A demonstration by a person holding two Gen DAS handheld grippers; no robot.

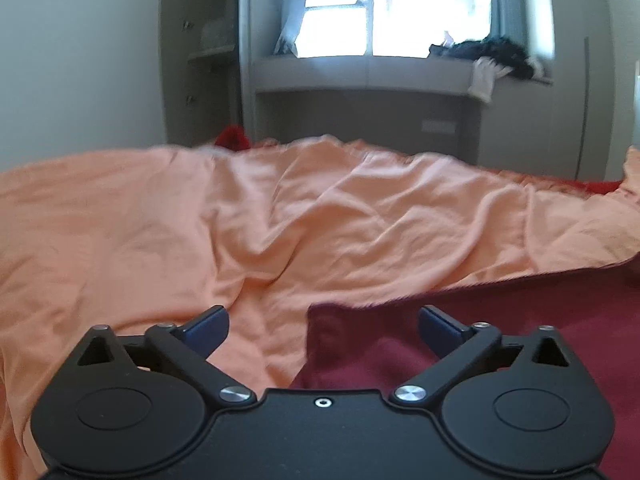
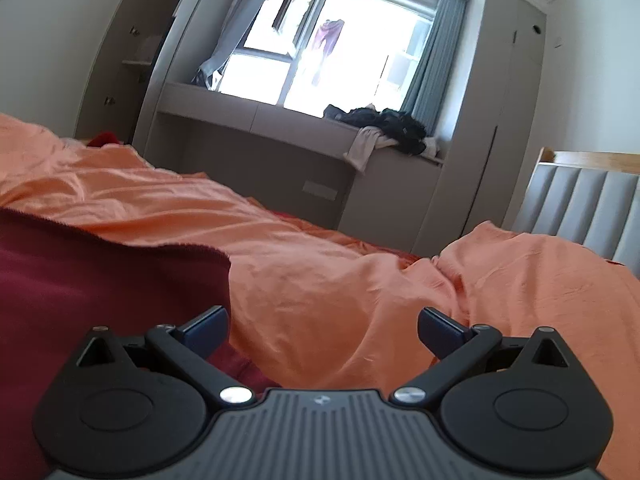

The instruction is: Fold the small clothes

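Both tongs spread wide over a dark red garment on the bed

The soft maroon cloth garment [image 1: 500,340] lies flat on the rumpled orange bedsheet [image 1: 240,220]. Left tongs [image 1: 323,330] hover above its near corner, right tongs [image 2: 323,330] above its edge; both gape, nothing between them. No container shows.

Two tools, the left tool [image 1: 323,330] and the right tool [image 2: 323,330], each with two fingers spread wide. One dark red garment [image 2: 100,280] beneath them, lying on one orange sheet [image 1: 280,208]. Ahead of the tools: one window [image 2: 320,48], one heap of dark clothes [image 2: 384,124], two grey curtains.
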